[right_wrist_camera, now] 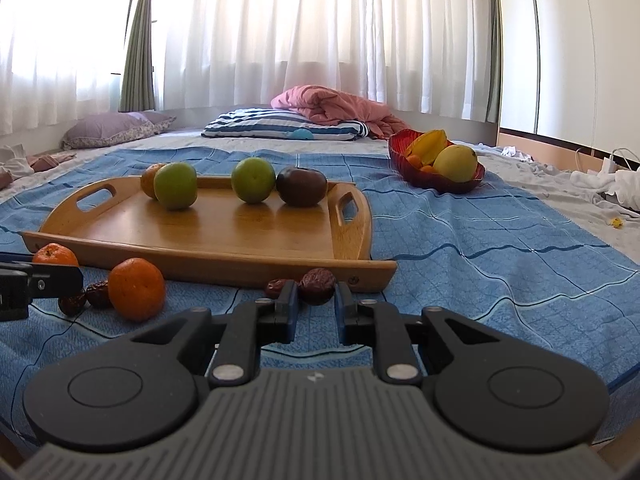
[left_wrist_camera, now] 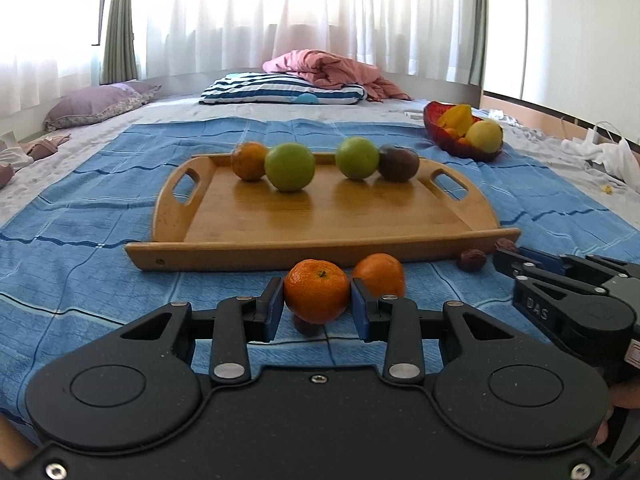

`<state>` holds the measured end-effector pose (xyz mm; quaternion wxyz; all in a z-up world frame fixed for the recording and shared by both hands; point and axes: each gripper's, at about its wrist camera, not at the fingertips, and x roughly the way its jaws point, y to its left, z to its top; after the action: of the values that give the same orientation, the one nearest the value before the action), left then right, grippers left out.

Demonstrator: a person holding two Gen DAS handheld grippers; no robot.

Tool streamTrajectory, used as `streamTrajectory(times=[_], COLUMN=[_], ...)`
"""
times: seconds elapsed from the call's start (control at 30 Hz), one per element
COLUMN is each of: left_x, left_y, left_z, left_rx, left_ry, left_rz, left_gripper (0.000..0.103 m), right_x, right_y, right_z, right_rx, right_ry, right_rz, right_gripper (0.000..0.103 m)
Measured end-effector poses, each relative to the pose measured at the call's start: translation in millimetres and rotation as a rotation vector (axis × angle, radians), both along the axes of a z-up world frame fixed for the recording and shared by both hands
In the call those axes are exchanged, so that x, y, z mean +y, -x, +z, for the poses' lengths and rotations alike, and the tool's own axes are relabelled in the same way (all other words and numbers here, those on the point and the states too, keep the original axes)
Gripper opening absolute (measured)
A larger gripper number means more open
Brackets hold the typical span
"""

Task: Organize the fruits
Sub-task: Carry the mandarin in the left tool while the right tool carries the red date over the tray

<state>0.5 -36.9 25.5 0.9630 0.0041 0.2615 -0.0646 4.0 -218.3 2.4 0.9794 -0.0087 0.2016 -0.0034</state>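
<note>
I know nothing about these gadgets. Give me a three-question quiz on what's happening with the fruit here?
1. True or false: the left gripper is shut on a mandarin.
2. How many fruits sit on the wooden tray?
3. What is the right gripper closed on: A) a green apple, B) a dried red date, C) a banana?

Key: 1. True. 2. Four. 3. B.

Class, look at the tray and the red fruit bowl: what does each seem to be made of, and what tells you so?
Tray: likely bamboo or wood, glossy varnish; pale grain, fruit reflections.
Red fruit bowl: probably glass or plastic; translucent ribbed wall, shiny.
</note>
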Motion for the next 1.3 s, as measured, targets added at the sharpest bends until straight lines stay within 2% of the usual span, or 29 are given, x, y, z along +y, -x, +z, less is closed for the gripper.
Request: streamTrajectory(times=[0.67,0.93,1.3], left_x=[31,52,72], left_y=[-31,-58,-100], left_z=[15,29,33], left_rx=[-0.014,-0.021,0.007], left_ry=[0.026,0.057,0.088], left_rz=[0.059,0.081,0.111], left_gripper=[0.034,0.034,0.033], right_x=[3,0,-6], right_y=[-9,-29,-67], right_z=[21,36,42], right_rx=[-0.057,-0.087,-0.058], right_ry=[-0.010,-0.031,-0.062], right_rz=[0.009,0.010,0.016], right_gripper=[0.023,0.023,0.023])
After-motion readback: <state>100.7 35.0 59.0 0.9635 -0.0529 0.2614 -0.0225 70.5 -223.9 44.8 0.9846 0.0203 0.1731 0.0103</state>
